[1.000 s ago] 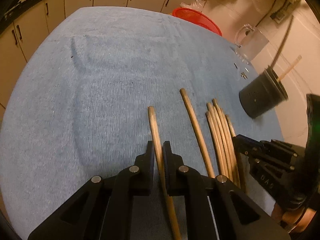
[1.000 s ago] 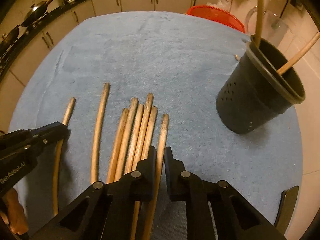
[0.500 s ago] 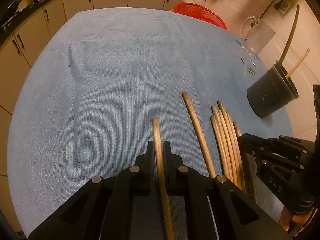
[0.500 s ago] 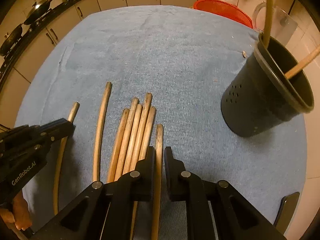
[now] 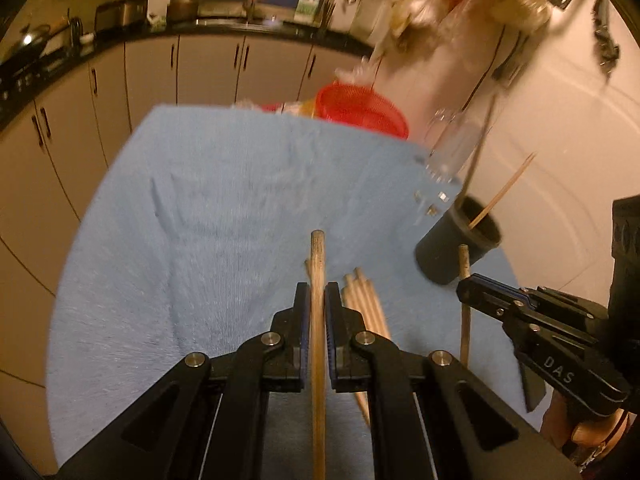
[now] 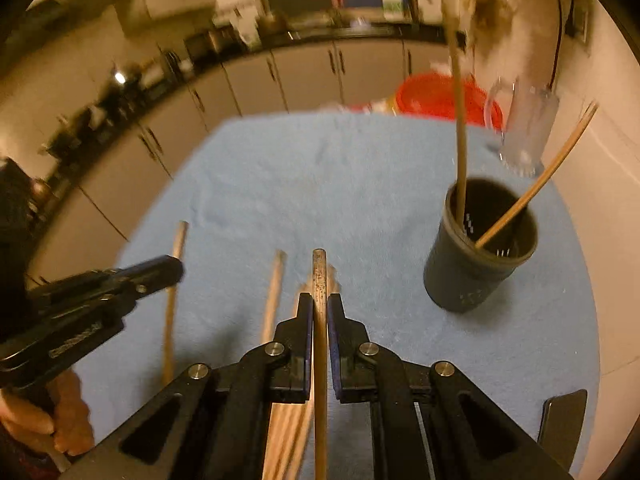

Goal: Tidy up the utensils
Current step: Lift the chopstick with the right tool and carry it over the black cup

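Note:
My left gripper [image 5: 318,306] is shut on a wooden chopstick [image 5: 317,258] and holds it lifted above the blue cloth [image 5: 200,240]. My right gripper [image 6: 319,314] is shut on another chopstick [image 6: 319,272], also raised. In each wrist view the other gripper shows at the side, with its stick [image 6: 178,240] [image 5: 464,264] pinched near the tip. Several loose chopsticks [image 5: 366,304] [image 6: 275,284] lie side by side on the cloth between the two grippers. The black perforated holder [image 6: 480,268] [image 5: 456,248] stands upright to the right with two sticks leaning in it.
A red basket [image 5: 360,110] and a clear glass jug [image 5: 448,152] sit at the cloth's far right, behind the holder. Kitchen cabinets [image 5: 208,68] curve around the far side. A person's hand [image 6: 44,420] grips the left tool. A dark flat object [image 6: 560,420] lies near the right edge.
Both grippers have risen, each lifting its chopstick off the cloth. Both views have tilted up, so the cabinets and counter now show. The loose sticks stay where they lay.

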A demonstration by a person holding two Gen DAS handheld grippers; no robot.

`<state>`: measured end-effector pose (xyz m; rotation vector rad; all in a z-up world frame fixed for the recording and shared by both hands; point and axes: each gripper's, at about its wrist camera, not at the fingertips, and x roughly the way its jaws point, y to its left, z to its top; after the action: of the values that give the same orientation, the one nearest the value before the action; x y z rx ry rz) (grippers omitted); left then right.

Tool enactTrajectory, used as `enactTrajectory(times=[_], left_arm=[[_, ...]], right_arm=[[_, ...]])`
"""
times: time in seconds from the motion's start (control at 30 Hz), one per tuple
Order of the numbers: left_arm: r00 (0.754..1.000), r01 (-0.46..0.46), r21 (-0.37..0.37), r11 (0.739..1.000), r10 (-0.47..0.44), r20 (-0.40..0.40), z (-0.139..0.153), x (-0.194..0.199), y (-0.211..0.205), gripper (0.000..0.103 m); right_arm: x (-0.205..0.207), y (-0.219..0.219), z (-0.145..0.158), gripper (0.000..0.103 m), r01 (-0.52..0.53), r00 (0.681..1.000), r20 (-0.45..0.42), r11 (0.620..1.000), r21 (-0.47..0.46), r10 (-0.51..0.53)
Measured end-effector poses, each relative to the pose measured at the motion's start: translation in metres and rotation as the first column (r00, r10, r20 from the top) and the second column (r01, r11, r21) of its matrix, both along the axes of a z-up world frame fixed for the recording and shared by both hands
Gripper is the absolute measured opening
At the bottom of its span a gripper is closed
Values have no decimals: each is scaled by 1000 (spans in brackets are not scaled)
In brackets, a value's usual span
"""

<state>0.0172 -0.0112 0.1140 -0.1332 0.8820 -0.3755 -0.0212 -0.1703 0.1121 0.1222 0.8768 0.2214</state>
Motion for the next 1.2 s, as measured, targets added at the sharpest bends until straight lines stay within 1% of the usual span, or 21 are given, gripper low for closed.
enactTrajectory(times=[0.1,0.17,0.3,0.5,0.87,1.2], left_arm=[[998,-6,-16,1000,7,56,19,-16,4,7],[996,-7,-19,1000,9,83,28,-29,8,7],[992,-10,-21,1000,13,127,43,-38,3,7],[989,-3,-25,1000,7,151,55,-45,-3,7],[984,19,-17,1000,-16,177,65,-56,-10,7],[978,26,-22,999,-21,209,80,-64,-12,7]], right_arm=[[-20,-6,18,8,-6,997,74,999,33,4],[-33,-11,25,8,-1,994,111,999,40,-4],[-46,-12,36,8,13,988,154,998,59,-22],[-54,-20,44,8,21,984,173,996,81,-35],[-64,-26,54,8,32,978,203,994,105,-53],[-75,-35,68,8,43,970,233,992,117,-70]])
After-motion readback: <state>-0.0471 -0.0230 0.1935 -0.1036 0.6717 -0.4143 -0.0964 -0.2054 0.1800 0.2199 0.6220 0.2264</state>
